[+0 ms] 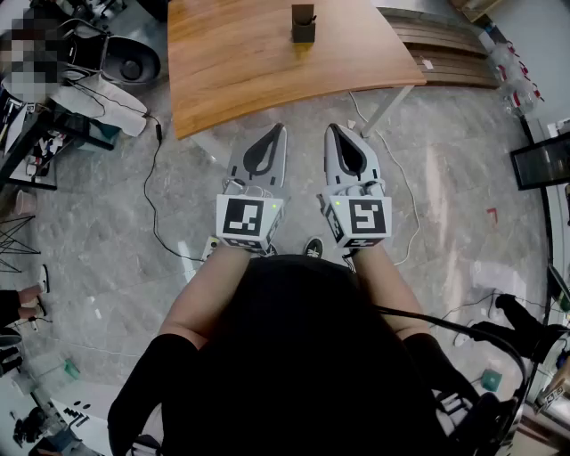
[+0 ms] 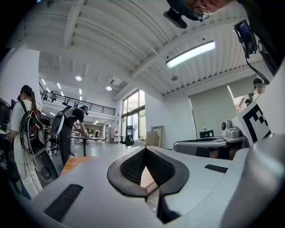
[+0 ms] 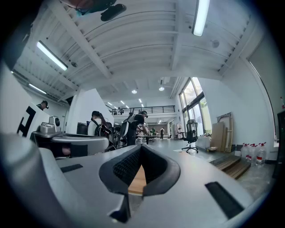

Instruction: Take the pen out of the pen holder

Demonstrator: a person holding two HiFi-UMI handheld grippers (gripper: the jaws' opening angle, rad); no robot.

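Observation:
A small dark pen holder point(image 1: 304, 25) stands on the wooden table point(image 1: 267, 62) near its far edge. It is too small for me to make out a pen in it. Both grippers hang side by side over the floor, short of the table's front edge and well short of the holder. My left gripper point(image 1: 280, 131) has its jaws together with nothing between them, and so does my right gripper point(image 1: 331, 130). In the left gripper view the left gripper point(image 2: 144, 150) points level into the room. The right gripper point(image 3: 140, 148) shows a strip of tabletop through its jaw opening.
Cables point(image 1: 153, 200) trail over the marble floor. Wooden planks point(image 1: 450, 49) lie at the upper right, with bottles point(image 1: 508, 67) beside them. A black round bin point(image 1: 132, 64) and clutter sit at the upper left. People with backpacks point(image 3: 133, 124) stand far off.

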